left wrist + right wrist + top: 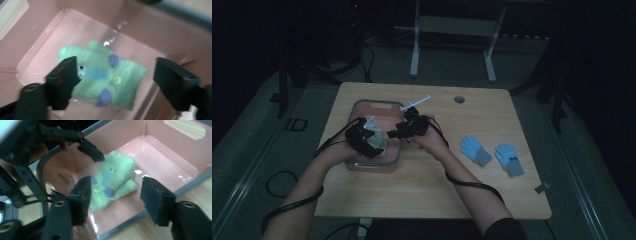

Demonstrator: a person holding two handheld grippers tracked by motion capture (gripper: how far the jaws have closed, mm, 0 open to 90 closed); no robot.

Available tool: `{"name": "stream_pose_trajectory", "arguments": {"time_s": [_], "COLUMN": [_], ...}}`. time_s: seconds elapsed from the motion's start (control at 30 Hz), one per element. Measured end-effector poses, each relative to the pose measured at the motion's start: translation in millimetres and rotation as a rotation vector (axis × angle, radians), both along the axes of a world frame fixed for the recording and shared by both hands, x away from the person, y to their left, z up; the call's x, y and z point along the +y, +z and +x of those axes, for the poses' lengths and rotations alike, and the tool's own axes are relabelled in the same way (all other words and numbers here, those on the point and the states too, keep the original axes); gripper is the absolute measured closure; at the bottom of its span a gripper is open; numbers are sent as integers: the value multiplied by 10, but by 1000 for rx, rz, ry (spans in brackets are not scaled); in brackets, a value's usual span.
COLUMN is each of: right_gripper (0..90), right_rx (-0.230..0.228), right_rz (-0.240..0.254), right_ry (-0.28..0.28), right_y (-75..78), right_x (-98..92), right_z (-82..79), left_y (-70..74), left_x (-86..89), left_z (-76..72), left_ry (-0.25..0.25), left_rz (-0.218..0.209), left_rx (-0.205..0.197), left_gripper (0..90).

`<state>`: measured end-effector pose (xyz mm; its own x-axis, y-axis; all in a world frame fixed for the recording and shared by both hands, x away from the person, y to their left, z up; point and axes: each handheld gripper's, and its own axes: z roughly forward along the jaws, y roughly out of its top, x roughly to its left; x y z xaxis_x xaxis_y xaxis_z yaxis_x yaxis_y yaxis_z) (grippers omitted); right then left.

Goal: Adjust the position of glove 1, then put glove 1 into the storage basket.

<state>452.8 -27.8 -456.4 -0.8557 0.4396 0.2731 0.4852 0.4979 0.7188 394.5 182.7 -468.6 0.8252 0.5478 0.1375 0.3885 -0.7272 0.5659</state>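
Both the left gripper (pixel 113 85) and right gripper (pixel 115 201) gape wide, empty, over the green glove (pixel 105 75) lying mid-frame in the pink bin (pixel 37 32).

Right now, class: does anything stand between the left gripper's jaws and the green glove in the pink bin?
Nothing visible does. The left gripper hangs open directly over the green glove, which lies on the pink bin floor.
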Motion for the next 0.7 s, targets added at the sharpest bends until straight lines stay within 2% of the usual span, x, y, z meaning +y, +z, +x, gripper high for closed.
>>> {"name": "stream_pose_trajectory", "arguments": {"time_s": [0.07, 0.13, 0.2, 0.23, 0.33, 0.43, 0.6, 0.7], "right_gripper": [361, 301, 254, 228, 198, 196, 199, 196], "right_rx": [-8, -10, -4, -3, -13, -33, -61, -94], "right_rz": [10, 20, 25, 23, 20, 17, 24, 29], "right_ry": [-1, 0, 5, 9, 8, 6, -6, -11], "right_y": [19, 25, 21, 17, -6, -8, 26, 87], "right_x": [-56, -114, -172, -194, -292, -402, -570, -732], "right_z": [-26, -43, -58, -64, -89, -101, -110, -141], "left_y": [29, 61, 80, 94, 119, 129, 147, 197], "left_x": [-8, -21, -36, -51, -100, -168, -285, -425], "left_z": [-33, -51, -75, -92, -138, -167, -213, -280], "left_ry": [20, 54, 68, 79, 97, 90, 64, 26], "left_rz": [-13, -20, -35, -38, -87, -119, -143, -174], "left_rx": [-17, -26, -38, -57, -80, -83, -86, -94], "left_gripper": [127, 67, 25, 24, 21, 21, 21, 21]}}
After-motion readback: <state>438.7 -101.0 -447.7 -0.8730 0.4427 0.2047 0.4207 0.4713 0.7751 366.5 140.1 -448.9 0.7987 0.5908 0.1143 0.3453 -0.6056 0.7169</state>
